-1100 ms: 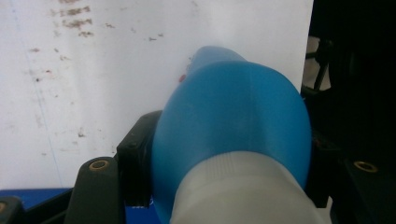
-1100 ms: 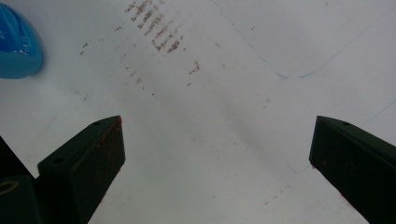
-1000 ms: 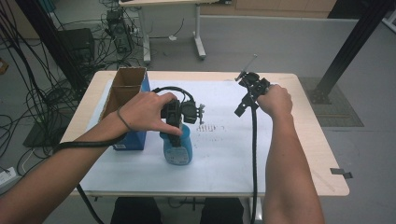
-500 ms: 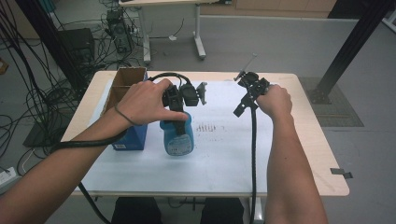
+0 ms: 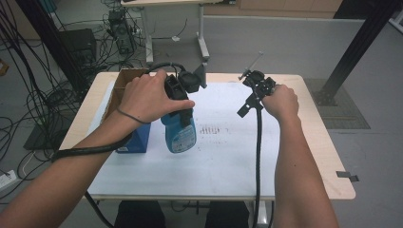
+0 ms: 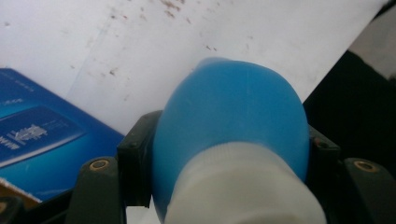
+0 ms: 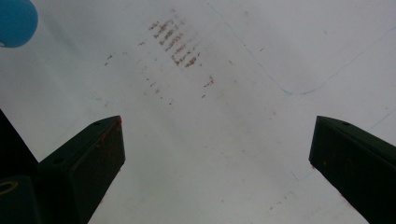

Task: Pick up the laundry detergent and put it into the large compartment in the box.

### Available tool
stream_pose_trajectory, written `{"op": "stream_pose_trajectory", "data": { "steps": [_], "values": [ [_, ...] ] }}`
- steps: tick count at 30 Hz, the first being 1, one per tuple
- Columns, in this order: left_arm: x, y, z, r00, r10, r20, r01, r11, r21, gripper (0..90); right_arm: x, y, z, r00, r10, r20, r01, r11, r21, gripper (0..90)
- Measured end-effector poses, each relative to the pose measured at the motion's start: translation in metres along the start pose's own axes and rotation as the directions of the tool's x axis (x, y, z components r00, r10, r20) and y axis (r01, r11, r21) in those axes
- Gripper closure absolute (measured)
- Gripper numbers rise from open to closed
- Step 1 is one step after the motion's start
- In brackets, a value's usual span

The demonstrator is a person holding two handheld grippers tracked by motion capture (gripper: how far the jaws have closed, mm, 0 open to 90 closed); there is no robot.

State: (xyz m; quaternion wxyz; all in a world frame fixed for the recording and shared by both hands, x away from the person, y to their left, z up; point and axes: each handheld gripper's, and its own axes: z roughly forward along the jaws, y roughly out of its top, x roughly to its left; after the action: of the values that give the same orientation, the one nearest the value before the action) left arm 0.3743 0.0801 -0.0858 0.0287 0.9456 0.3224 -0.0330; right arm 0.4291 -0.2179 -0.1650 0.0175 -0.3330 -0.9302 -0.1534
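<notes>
Your left gripper [image 5: 183, 111] points down, jaws clamped; your right gripper [image 5: 244, 110] hovers with jaws spread wide

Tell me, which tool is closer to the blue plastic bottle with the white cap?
Left. The left tool is clamped on the blue plastic bottle with the white cap, gripping just below the cap. The right tool hangs open above the white table mat, apart from it.

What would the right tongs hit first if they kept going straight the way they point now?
Most likely the white sheet covering the table, near its brown smudges. The right tongs stand open with nothing between them; depth is hard to judge.
</notes>
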Motion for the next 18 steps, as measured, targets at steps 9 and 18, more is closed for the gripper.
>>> {"op": "stream_pose_trajectory", "data": {
  "steps": [9,18],
  "values": [
    [0.007,-0.008,-0.013,0.9760,-0.216,0.026,0.217,0.9760,-0.019,36.7,0.010,0.004,-0.003,0.9998,-0.018,0.002,0.018,1.000,-0.005,3.6],
    [0.020,-0.011,-0.012,0.9586,-0.283,0.032,0.283,0.9591,0.002,36.7,0.019,0.009,-0.004,0.9991,-0.041,0.008,0.041,0.999,-0.004,3.7]
  ]
}}
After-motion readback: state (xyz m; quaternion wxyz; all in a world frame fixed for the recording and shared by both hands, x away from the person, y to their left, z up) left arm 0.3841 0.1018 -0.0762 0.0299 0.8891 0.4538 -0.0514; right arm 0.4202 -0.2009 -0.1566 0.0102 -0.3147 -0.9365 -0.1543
